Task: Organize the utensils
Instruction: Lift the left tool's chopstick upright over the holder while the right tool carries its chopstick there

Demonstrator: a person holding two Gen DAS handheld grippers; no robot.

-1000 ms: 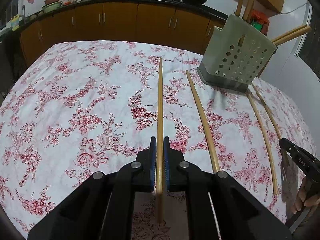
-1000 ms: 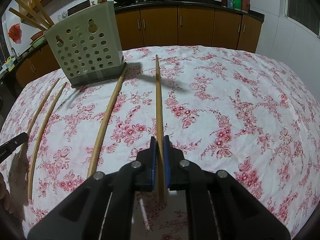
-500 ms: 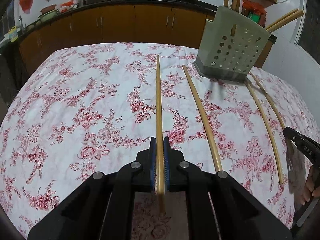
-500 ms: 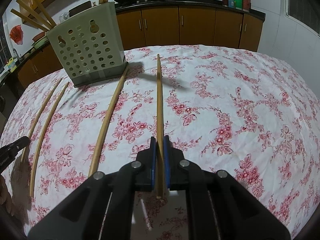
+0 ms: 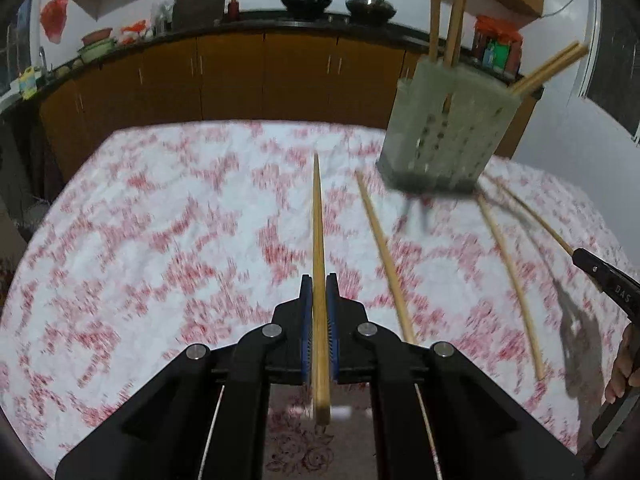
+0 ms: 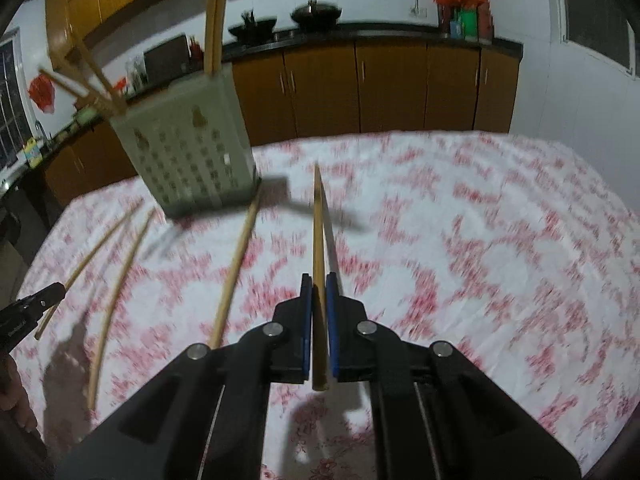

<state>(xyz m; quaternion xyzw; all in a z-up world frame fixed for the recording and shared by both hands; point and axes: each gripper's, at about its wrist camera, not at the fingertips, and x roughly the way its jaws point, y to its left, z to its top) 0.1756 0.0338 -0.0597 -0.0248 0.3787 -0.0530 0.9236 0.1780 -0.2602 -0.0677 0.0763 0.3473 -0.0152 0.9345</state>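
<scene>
My left gripper (image 5: 319, 286) is shut on a wooden chopstick (image 5: 318, 240) that points forward above the floral table. My right gripper (image 6: 319, 286) is shut on another chopstick (image 6: 319, 232), also lifted and pointing forward. A pale green perforated holder (image 5: 444, 136) with several chopsticks standing in it sits ahead to the right in the left wrist view and ahead to the left in the right wrist view (image 6: 188, 160). Three loose chopsticks lie on the cloth: one near the holder (image 5: 384, 256), two farther out (image 5: 512, 280). In the right wrist view they lie at the left (image 6: 236, 264).
The table has a white cloth with red flowers (image 5: 160, 240). Brown kitchen cabinets (image 5: 240, 76) with pots on the counter stand behind it. The other gripper's tip shows at the right edge (image 5: 604, 280) of the left wrist view and at the left edge (image 6: 32, 308) of the right wrist view.
Both grippers have risen and tilted up with their chopsticks; the table and holder sit lower and farther in both views, and the views are now motion-blurred.
</scene>
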